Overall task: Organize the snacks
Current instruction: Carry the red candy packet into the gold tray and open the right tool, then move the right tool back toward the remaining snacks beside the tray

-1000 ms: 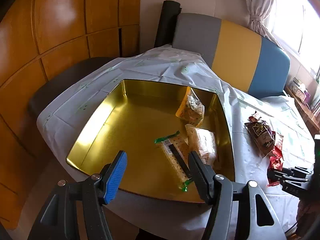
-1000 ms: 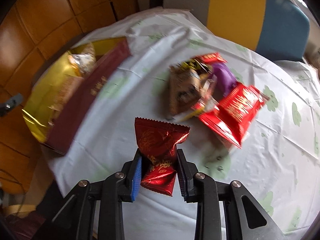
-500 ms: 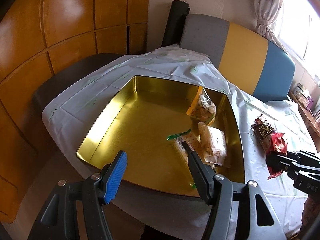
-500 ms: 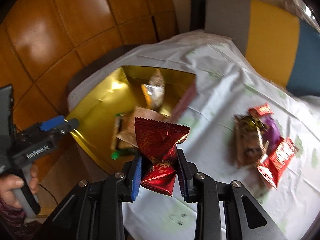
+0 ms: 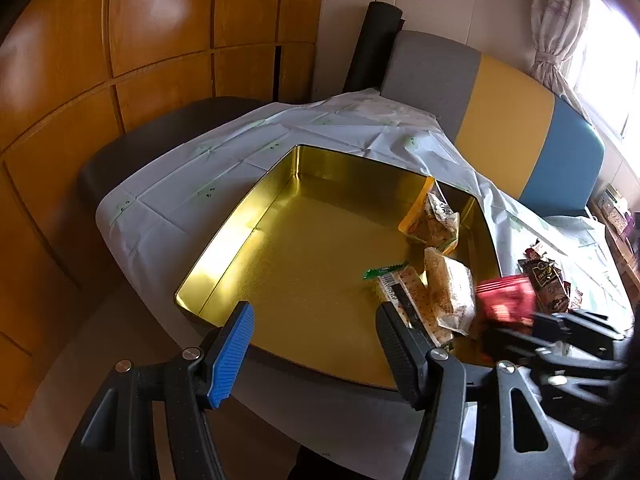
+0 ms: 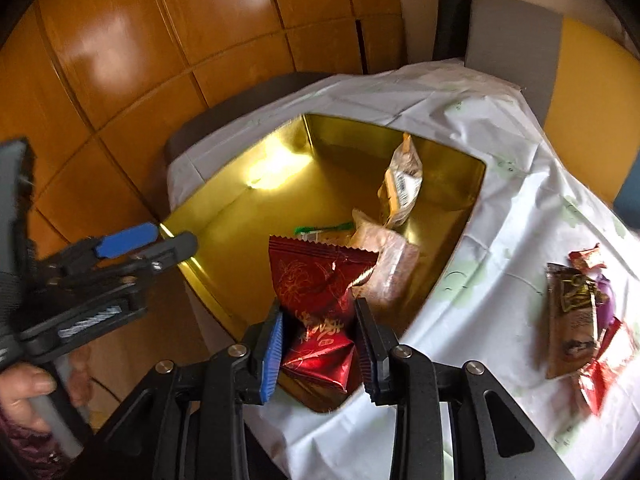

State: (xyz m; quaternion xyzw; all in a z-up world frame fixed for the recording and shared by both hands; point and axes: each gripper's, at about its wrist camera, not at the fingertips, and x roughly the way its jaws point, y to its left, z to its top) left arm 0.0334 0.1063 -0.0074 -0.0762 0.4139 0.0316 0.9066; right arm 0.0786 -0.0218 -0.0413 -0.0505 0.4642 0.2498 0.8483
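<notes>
Now right gripper fingers pinching red packet over gold tin 5 o'clock edge; early release risks spill onto desk. Left gripper fingers spread, empty.

Each black gripper has one blue ribbed pad, one black pad, silver screws; bare-skinned hand, lower left of the frame.

Glossy orange wood wall panels are seen at left. A bench backrest in grey, yellow and blue is set behind the table. Daylight is admitted through a curtained window.
</notes>
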